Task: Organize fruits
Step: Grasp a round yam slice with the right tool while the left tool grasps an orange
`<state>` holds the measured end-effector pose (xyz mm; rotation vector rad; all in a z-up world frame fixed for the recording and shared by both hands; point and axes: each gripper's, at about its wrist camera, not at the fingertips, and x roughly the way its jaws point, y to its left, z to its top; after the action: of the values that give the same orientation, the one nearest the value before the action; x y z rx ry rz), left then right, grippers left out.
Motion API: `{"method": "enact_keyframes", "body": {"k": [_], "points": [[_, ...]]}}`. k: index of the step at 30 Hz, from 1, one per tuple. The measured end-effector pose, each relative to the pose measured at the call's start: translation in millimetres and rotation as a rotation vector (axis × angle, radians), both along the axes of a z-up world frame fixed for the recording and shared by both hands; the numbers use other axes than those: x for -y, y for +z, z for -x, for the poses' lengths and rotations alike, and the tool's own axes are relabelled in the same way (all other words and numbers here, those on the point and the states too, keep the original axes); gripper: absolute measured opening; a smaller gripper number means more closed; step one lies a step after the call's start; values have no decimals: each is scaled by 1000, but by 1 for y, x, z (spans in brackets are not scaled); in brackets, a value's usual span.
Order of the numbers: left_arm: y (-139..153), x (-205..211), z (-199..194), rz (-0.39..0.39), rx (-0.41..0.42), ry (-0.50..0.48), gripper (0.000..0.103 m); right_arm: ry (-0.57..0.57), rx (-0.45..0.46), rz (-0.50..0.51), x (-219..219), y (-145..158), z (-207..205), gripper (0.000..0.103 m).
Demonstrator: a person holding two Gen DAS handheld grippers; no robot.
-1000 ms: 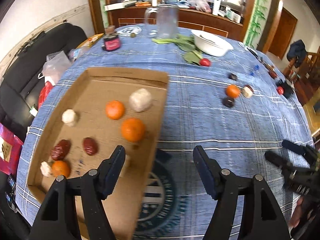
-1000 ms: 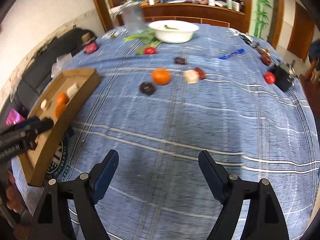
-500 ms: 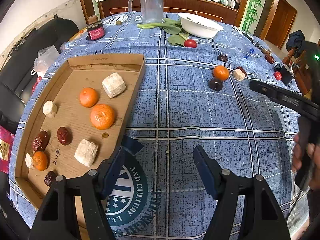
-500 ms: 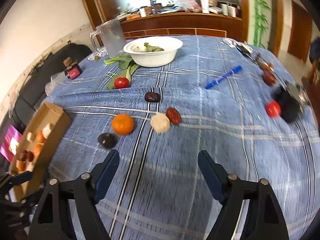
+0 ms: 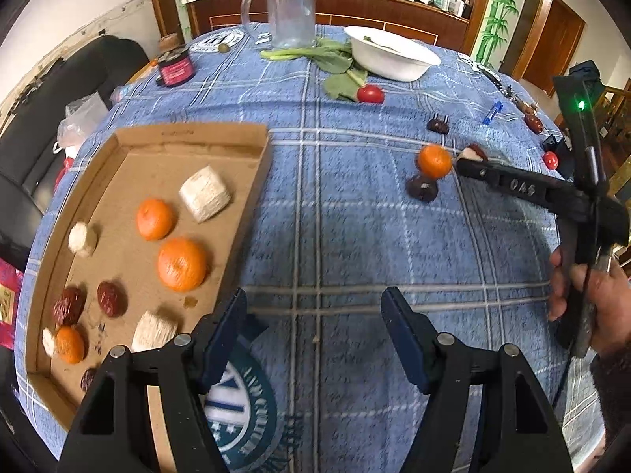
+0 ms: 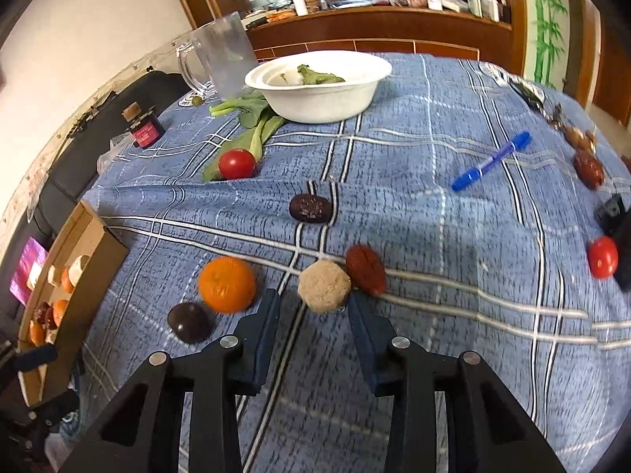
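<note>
Beige ball point(image 6: 324, 285) ahead of closing, empty right gripper point(image 6: 313, 329), orange point(image 6: 226, 284) alongside, left gripper point(image 5: 313, 341) agape

Blue plaid tablecloth point(image 6: 414, 205), orange tangerine point(image 6: 226, 284)

Just ahead of the right gripper point(image 6: 313, 307), whose jaws have just been closing with nothing between them, a beige ball point(image 6: 324, 285) touches a red date point(image 6: 366, 269), with an orange point(image 6: 226, 284) and a dark fruit point(image 6: 189, 322) crowding its left. To its right the tablecloth point(image 6: 453, 295) lies bare. The left gripper point(image 5: 313, 315) has open cloth ahead and the cardboard tray point(image 5: 252, 197) wall on its left.
</note>
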<state>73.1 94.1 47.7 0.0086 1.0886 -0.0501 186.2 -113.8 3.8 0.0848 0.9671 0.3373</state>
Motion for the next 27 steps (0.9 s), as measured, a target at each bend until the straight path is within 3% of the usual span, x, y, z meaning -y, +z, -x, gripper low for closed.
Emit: {"method": "enact_keyframes", "body": {"k": [1, 11, 21, 25, 27], "points": [[1, 4, -6, -3, 3, -1, 70, -2, 10, 20, -1, 0, 0, 28], [8, 65, -68, 26, 22, -105, 70, -51, 46, -7, 36, 10, 28, 27], [-28, 112, -120, -21, 2, -166, 69, -91, 24, 11, 72, 3, 53, 27], [-37, 112, -126, -21, 10, -181, 40, -94, 22, 1, 76, 3, 53, 28], [-37, 113, -126, -1, 10, -190, 32, -91, 19, -7, 76, 3, 53, 28]]}}
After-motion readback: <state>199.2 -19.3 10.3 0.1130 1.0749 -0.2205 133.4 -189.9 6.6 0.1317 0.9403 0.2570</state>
